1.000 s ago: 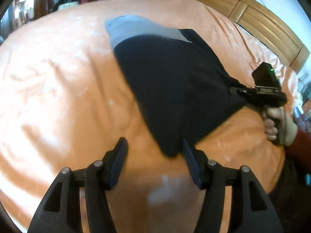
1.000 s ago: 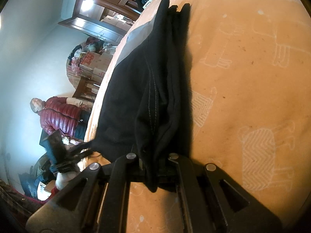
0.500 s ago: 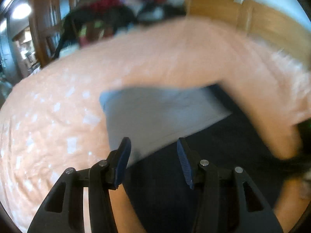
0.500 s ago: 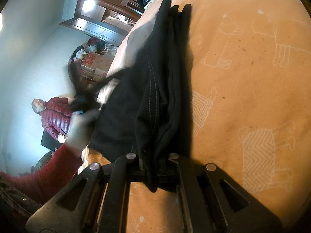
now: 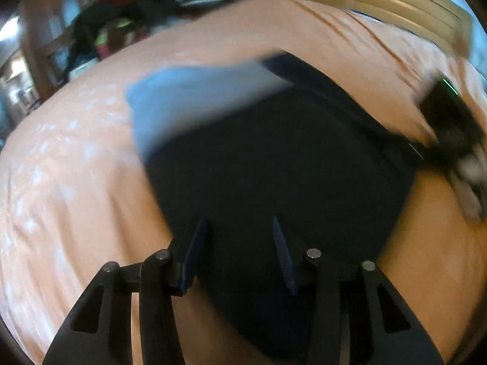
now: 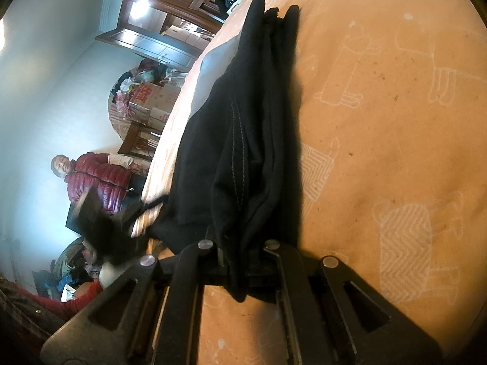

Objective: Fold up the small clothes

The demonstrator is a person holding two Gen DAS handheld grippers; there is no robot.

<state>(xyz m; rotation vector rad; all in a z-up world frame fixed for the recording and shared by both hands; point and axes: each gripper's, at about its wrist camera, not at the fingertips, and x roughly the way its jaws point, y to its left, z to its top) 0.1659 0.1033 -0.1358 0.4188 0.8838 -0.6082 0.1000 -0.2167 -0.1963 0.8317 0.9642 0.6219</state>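
Left hand-held gripper (image 5: 240,243) is back over the near corner of the black garment (image 5: 283,164), jaws spread wide and gripping nothing, after swinging up toward the grey part (image 5: 194,97) half a second ago. Garment's right under and ahead of it on the orange bed (image 5: 70,167). Over to the right, the right hand-held gripper (image 6: 240,261) stays clamped on the bunched black edge. Looks like the next fold is getting lined up.
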